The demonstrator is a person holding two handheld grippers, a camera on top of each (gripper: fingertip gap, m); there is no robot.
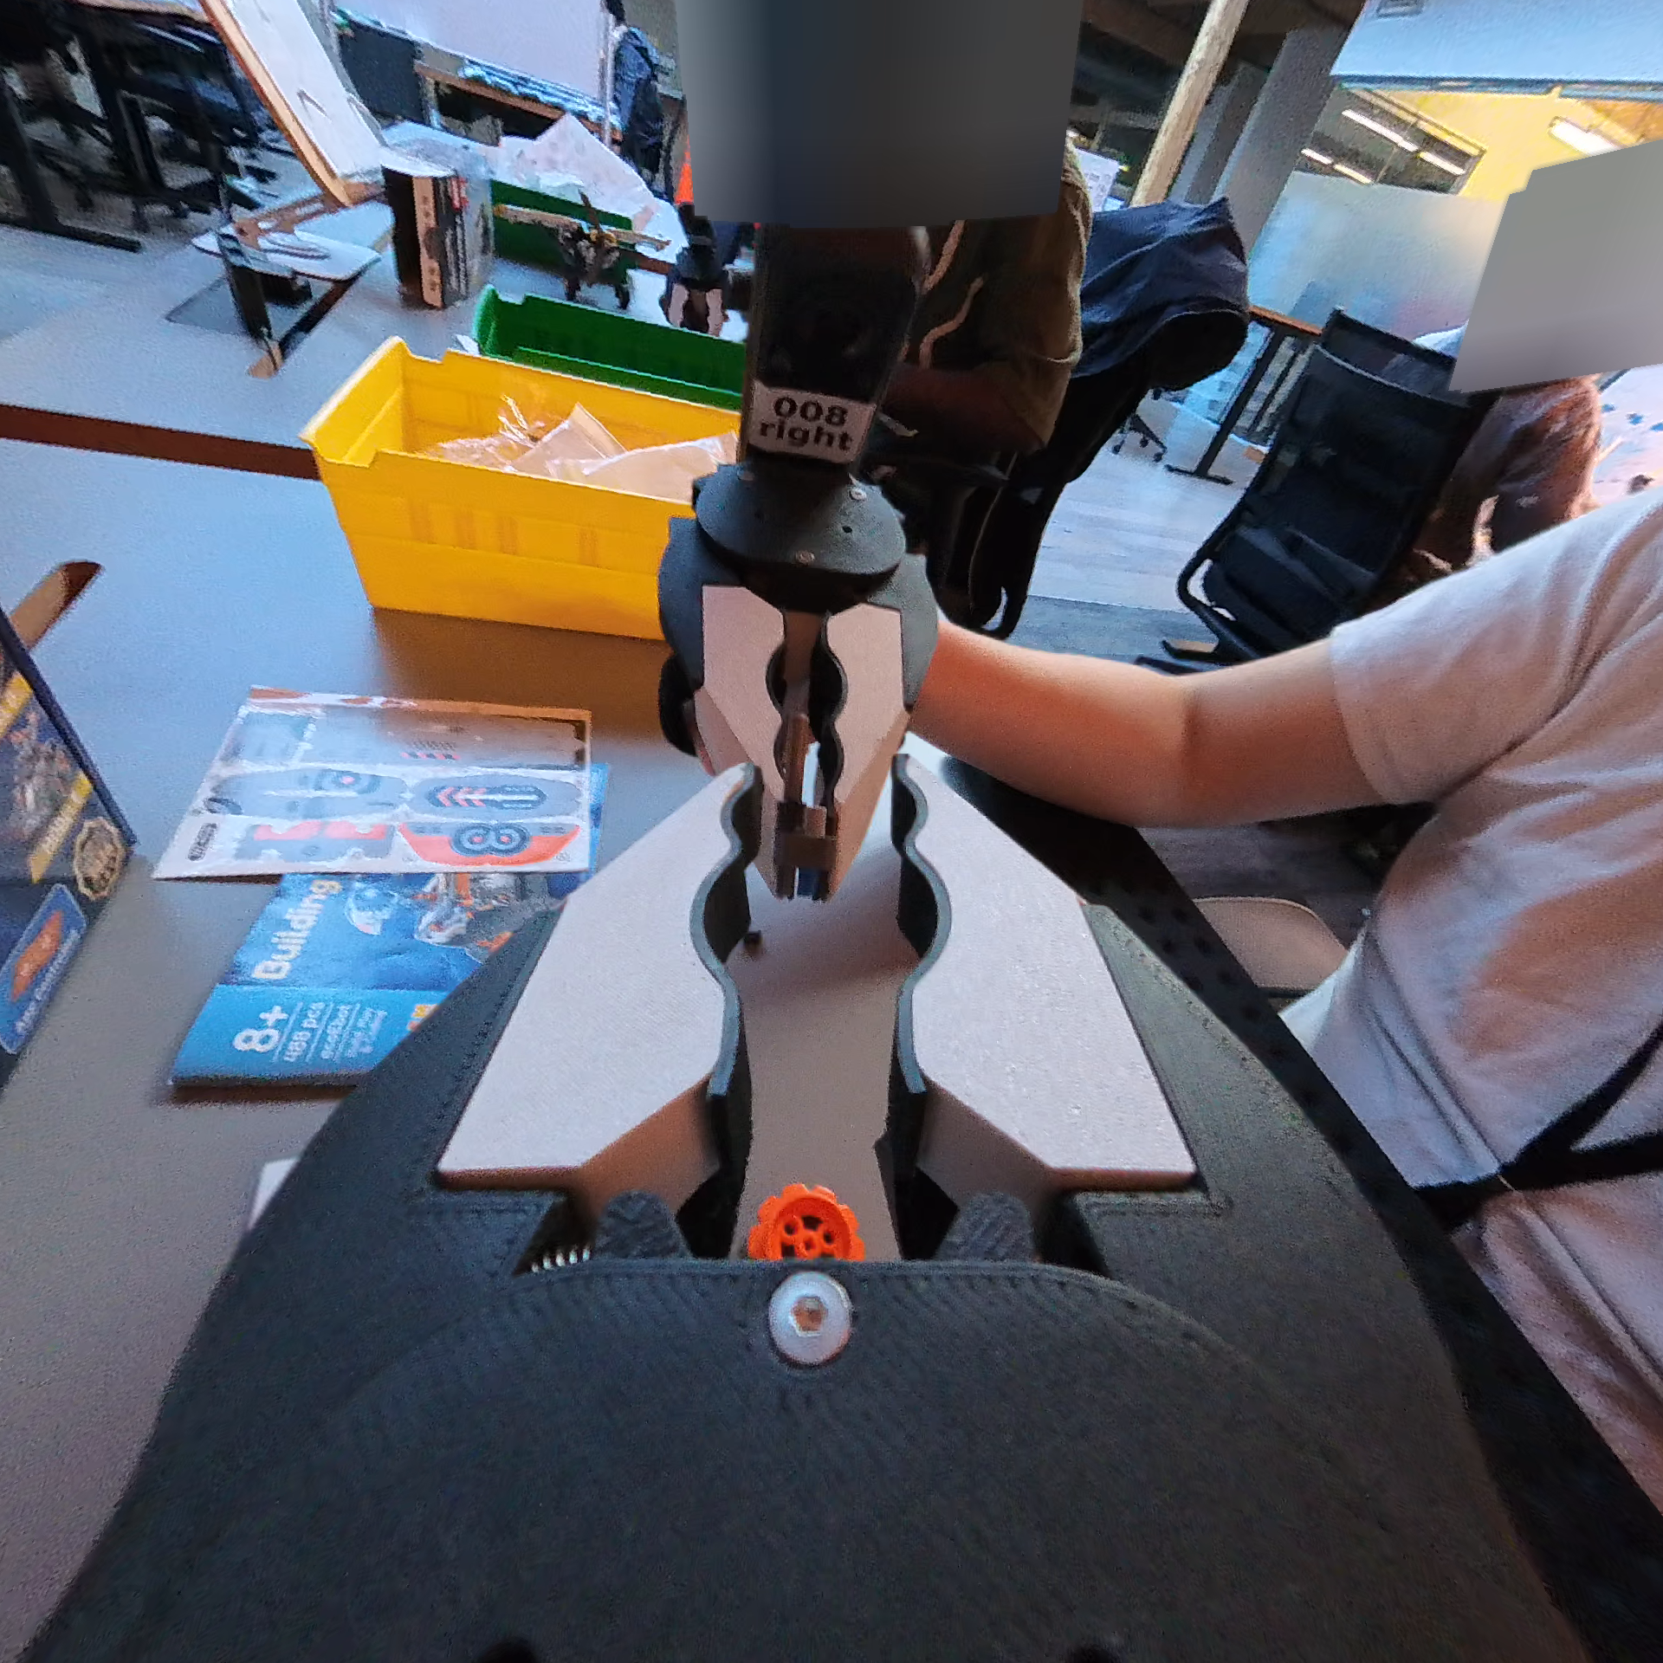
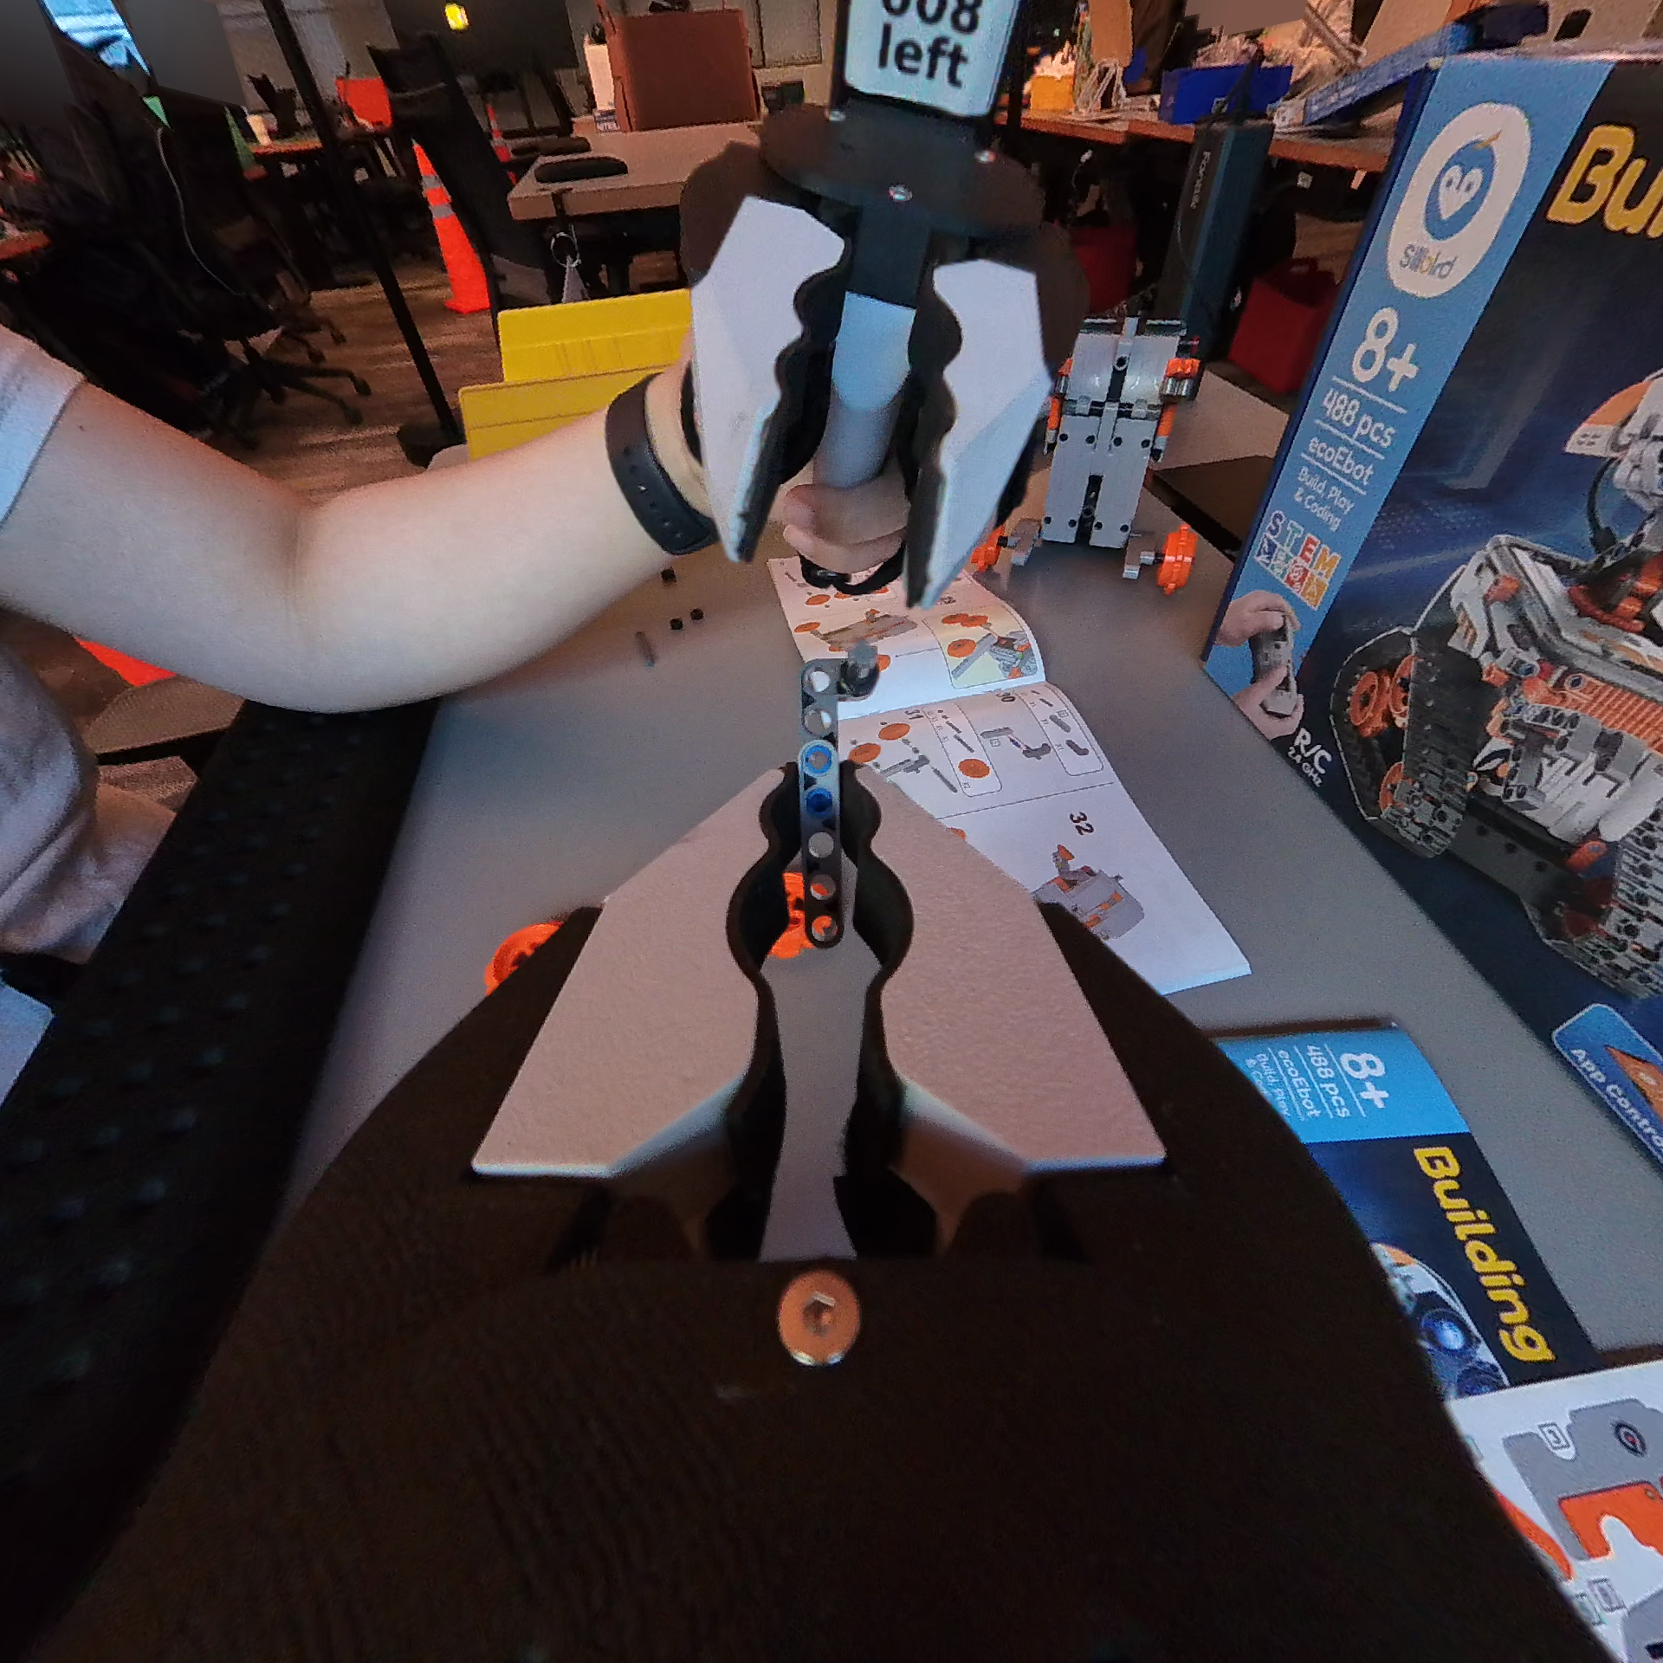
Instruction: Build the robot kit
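Nearest the left wrist camera, an orange toothed wheel lies on the bench deep between the left gripper's fingers, whose jaws stand open around nothing. The right gripper faces it head-on, its tip reaching between the left one's fingertips, jaws clamped on a grey perforated beam with blue pins in two of its holes and a small grey connector at its far end. From left to right in the left wrist view: a dark blue boxed kit stands at the bench's left edge, a sticker sheet overlaps a blue booklet, and a yellow bin holding clear bags sits toward the far edge, partly hidden by the right gripper. In the right wrist view an open instruction manual lies under the beam, and a half-built grey and orange model stands behind the left gripper.
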